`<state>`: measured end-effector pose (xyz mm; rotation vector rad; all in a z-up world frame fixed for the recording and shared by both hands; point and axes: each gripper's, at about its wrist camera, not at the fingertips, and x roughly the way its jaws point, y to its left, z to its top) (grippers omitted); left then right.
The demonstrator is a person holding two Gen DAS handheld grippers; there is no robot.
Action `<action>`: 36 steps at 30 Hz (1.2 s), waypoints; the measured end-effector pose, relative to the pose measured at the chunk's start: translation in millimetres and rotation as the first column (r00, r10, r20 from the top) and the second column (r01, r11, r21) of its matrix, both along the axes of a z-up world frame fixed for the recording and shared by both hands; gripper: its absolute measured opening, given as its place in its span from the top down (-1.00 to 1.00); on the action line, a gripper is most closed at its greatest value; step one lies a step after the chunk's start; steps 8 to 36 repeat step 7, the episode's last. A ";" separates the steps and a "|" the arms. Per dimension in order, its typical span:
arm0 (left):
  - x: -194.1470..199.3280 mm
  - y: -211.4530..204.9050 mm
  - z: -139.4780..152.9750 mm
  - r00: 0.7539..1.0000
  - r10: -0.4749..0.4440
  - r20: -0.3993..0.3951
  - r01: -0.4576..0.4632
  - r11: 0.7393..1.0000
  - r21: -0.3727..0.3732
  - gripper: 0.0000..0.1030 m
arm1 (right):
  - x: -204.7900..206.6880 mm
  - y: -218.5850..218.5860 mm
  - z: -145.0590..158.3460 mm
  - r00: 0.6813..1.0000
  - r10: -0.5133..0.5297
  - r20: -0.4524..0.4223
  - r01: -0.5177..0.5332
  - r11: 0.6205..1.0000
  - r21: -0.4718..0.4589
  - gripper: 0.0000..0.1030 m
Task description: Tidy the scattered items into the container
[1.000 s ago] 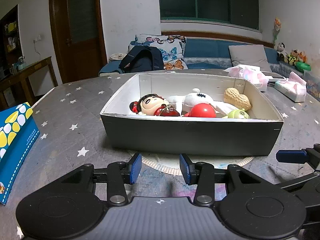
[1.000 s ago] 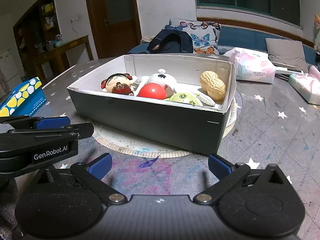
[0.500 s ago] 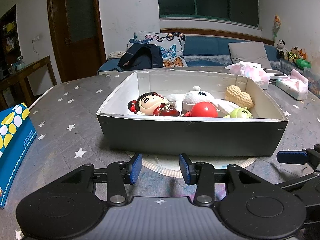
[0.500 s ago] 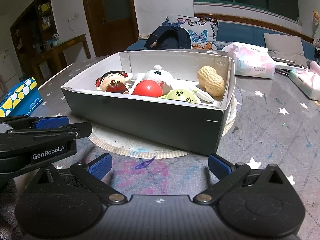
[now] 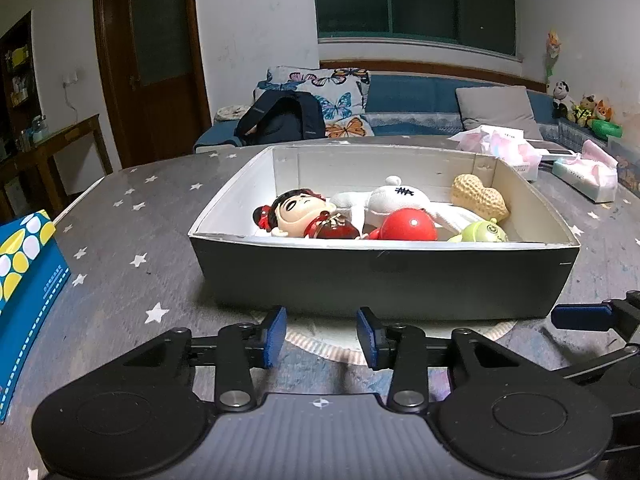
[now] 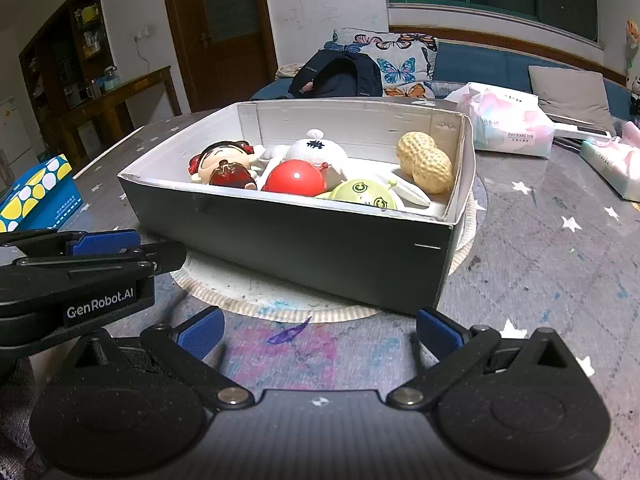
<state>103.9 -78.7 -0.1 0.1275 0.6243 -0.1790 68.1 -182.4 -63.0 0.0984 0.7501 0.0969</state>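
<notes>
A dark box with white inside stands on a round mat on the star-patterned table. In it lie a doll with black hair, a white plush, a red ball, a green toy and a peanut toy. My left gripper is partly open and empty, just in front of the box. My right gripper is wide open and empty, before the box's near right corner.
A blue box with yellow and white dots lies at the left. Tissue packs lie at the back right. The round mat sticks out under the box. A sofa with cushions is behind the table.
Both grippers have risen and tilted slightly, so the box sits a bit higher and closer in view. Jaw openings are unchanged. Nothing in the box moved.
</notes>
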 end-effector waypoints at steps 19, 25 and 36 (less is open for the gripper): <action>3.7 -1.6 -0.3 1.000 -0.001 0.008 0.001 1.000 -0.003 0.26 | 3.6 -1.3 -0.9 1.000 -0.002 0.000 0.002 1.000 0.001 -1.00; 3.7 -1.6 -0.3 1.000 -0.001 0.008 0.001 1.000 -0.003 0.26 | 3.6 -1.3 -0.9 1.000 -0.002 0.000 0.002 1.000 0.001 -1.00; 3.7 -1.6 -0.3 1.000 -0.001 0.008 0.001 1.000 -0.003 0.26 | 3.6 -1.3 -0.9 1.000 -0.002 0.000 0.002 1.000 0.001 -1.00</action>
